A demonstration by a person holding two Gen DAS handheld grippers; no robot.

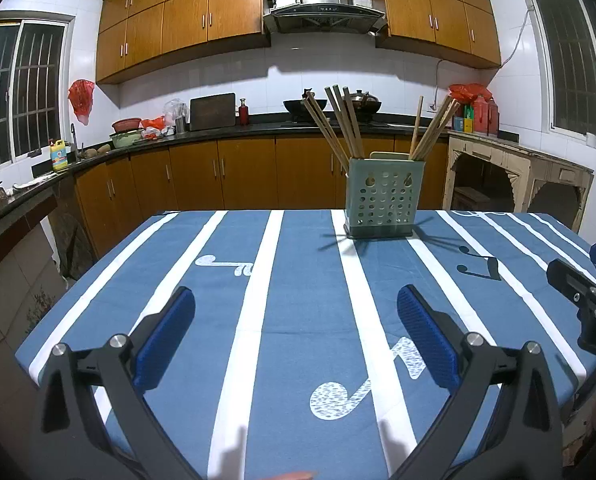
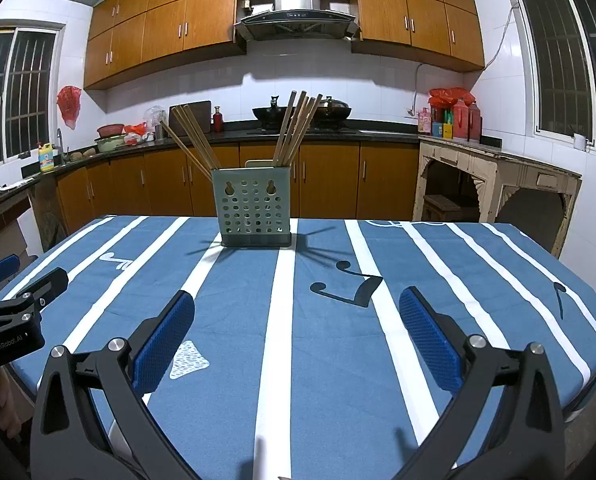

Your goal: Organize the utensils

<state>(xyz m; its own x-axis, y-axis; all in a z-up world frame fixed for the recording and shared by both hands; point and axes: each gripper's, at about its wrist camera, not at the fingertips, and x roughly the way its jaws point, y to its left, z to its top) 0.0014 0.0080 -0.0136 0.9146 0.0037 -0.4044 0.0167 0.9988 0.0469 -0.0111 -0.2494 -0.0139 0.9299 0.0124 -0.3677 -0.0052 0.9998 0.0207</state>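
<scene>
I hold the left hand-held gripper (image 1: 295,304) and the right hand-held gripper (image 2: 297,304) low over the near half of the surface (image 2: 330,360), both with jaws wide and empty. The holder (image 2: 255,208) stands upright toward the far edge of the striped cloth, well apart from both. Chopsticks (image 2: 295,130) lean outward in two bundles from its left and right compartments.

The tablecloth (image 2: 322,360) is mid-blue with white stripes running near to far — white and dark-navy music notes scattered between. The perforated utensil holder (image 2: 255,216) is pale grey-green, its chopsticks (image 2: 293,128) tan wood. Gripper pads (image 1: 426,336) are deep blue on black frames. Far cabinets (image 1: 185,16) — orange-brown.
</scene>
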